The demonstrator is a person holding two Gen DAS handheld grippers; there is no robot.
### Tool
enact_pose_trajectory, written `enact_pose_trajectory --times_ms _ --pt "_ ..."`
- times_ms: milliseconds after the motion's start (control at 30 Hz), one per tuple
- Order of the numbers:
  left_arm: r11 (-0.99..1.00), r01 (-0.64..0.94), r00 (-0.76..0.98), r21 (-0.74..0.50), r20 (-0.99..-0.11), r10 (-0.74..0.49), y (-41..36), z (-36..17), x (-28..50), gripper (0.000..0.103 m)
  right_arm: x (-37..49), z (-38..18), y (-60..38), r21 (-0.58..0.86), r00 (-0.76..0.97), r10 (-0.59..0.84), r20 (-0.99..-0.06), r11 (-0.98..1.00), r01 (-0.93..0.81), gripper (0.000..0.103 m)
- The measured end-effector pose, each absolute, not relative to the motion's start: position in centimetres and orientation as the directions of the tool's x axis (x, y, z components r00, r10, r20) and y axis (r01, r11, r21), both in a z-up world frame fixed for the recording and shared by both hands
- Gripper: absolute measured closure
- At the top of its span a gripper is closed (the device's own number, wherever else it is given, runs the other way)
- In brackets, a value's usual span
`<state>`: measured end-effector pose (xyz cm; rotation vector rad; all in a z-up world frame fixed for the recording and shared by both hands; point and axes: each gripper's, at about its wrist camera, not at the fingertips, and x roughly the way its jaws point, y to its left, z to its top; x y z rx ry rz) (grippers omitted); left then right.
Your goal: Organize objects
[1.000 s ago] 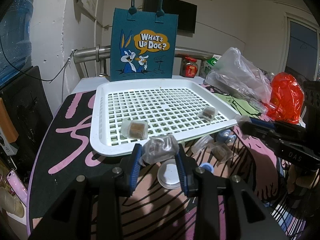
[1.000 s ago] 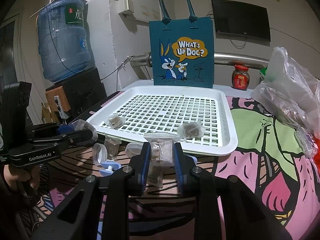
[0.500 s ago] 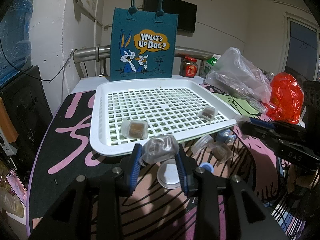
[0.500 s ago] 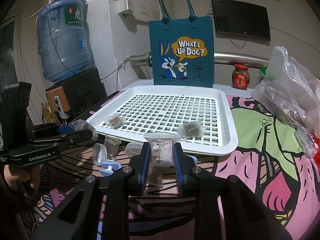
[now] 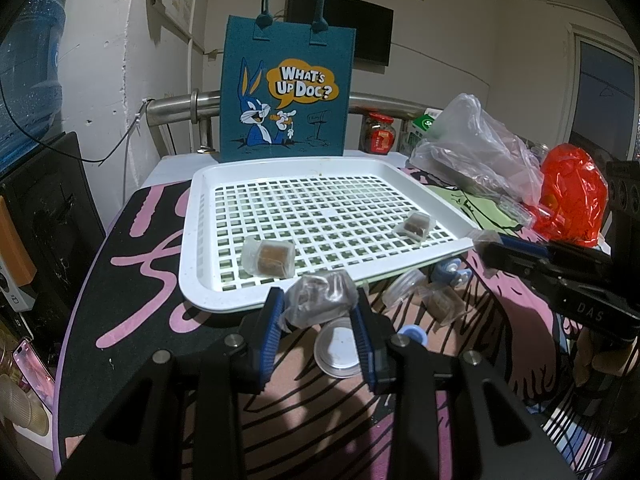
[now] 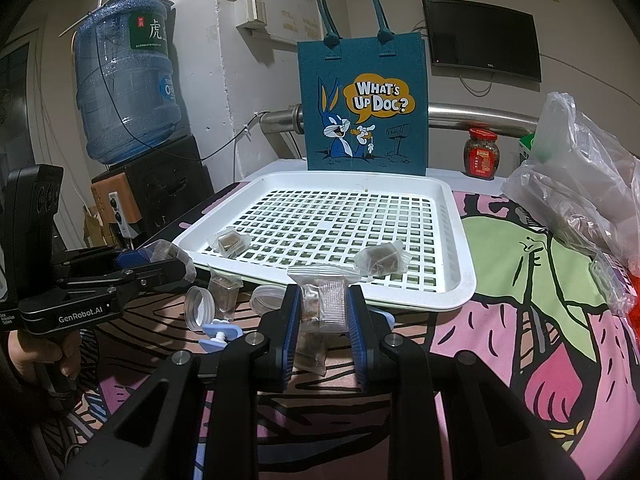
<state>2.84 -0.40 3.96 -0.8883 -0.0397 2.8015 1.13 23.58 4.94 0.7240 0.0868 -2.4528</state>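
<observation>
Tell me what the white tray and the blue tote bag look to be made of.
White tray: looks like moulded plastic, smooth and slightly glossy, with a regular grid of holes. Blue tote bag: apparently felt, matte with thick stiff edges and a printed cartoon; it stands upright unaided.

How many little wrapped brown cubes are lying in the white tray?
2. One wrapped cube lies near the front left corner of the white tray. The other wrapped cube lies near the front edge, further right. None seems hidden; more packets are outside the tray.
</observation>
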Motion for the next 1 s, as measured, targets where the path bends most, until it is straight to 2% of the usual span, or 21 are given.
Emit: enact_pose_trajectory --times_ms 600,733,1000 --pt "-0.978 -0.183 -0.792 -0.103 -0.573 0.209 -0.4 3.7 2.8 0.07 1.0 4.9 23.6 0.103 -0.683 -0.511 -0.522 -0.832 0.544 0.081" --pt "-0.969 -0.183 -0.774 -0.167 -0.583 0.247 -1.2 3.6 2.4 0.07 0.5 4.6 23.9 0.145 -0.667 -0.517 -0.536 -0.835 0.531 0.081" --pt "-0.974 -0.16 -0.789 -0.161 -0.572 0.224 -2.9 6.2 0.7 0.07 -1.8 7.4 25.8 0.207 -0.678 -0.52 -0.52 -0.846 0.491 0.081"
